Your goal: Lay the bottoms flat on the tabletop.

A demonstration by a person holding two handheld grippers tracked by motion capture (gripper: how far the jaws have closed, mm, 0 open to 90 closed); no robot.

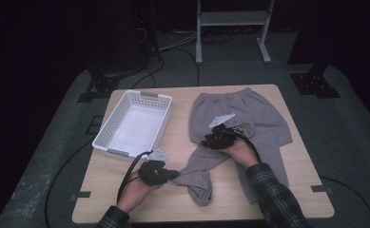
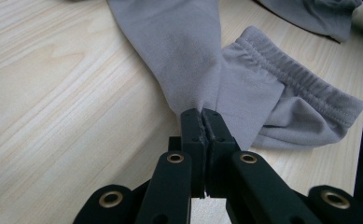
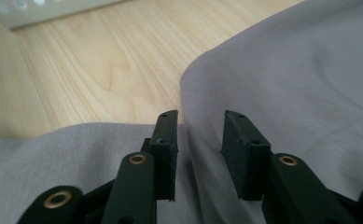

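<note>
Grey sweatpants lie flat on the bench's right half: soft, limp, light; best taken at seams or cuff. Near leg is pinched by the fully closed left gripper. Right gripper is part open over the crotch, nothing held. Basket sits left.

Sweatpants: grey knit cloth, matt, soft, ribbed at the cuff. Surface: pale wood grain, smooth, slight sheen. Basket: white perforated plastic, glossy. Fingers: black matt plastic, brass-coloured rivets.
</note>
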